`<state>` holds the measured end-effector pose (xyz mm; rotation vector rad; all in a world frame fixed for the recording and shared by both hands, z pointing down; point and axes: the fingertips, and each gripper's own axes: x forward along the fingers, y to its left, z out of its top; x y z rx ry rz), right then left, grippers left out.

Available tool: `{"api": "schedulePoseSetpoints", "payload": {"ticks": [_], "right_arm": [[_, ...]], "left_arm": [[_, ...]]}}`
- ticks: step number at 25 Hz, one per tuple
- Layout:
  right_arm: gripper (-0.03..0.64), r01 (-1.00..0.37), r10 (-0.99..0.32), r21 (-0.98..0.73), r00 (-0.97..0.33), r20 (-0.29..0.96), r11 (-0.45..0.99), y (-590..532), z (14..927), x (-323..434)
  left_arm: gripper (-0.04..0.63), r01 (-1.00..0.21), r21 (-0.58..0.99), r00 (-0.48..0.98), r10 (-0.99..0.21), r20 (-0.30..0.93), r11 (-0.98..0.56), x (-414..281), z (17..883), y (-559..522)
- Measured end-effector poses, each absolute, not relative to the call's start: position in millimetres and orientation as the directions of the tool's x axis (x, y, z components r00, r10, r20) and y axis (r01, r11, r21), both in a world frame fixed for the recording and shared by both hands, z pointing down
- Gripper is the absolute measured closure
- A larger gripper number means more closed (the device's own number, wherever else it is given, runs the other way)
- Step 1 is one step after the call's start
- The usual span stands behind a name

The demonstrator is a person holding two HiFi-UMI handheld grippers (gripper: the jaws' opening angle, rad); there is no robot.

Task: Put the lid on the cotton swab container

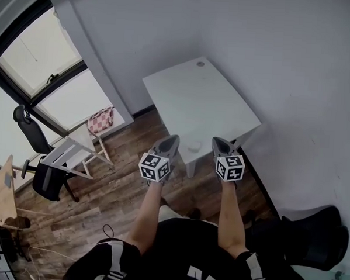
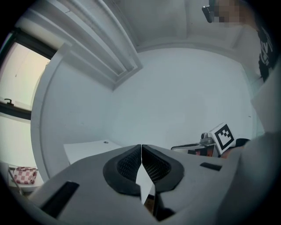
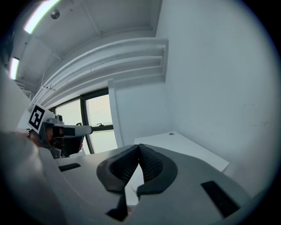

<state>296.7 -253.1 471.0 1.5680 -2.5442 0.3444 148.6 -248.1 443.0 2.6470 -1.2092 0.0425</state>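
Left gripper [image 2: 141, 148]: jaws pressed together, nothing between them. Right gripper [image 3: 138, 148]: likewise closed and empty. Both are held out side by side at the near edge of a white rectangular table [image 1: 212, 97]. A small, pale cotton swab container [image 1: 194, 146] sits near that edge, between the two grippers. Its lid cannot be made out.

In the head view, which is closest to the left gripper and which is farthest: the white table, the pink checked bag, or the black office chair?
1. The white table, right in front of the left gripper.
2. The pink checked bag, off to the left by the wall.
3. The black office chair, farthest left, near the window.
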Motion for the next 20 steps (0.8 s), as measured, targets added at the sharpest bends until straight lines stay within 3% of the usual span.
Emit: {"api": "schedulePoseSetpoints", "payload": {"ticks": [20], "right_arm": [[0.604, -0.893, -0.866, -0.12, -0.45, 0.216, 0.434, -252, 458, 293]], "left_arm": [[0.571, -0.738, 0.192, 0.674, -0.721, 0.163, -0.647, 137, 456, -245]]}}
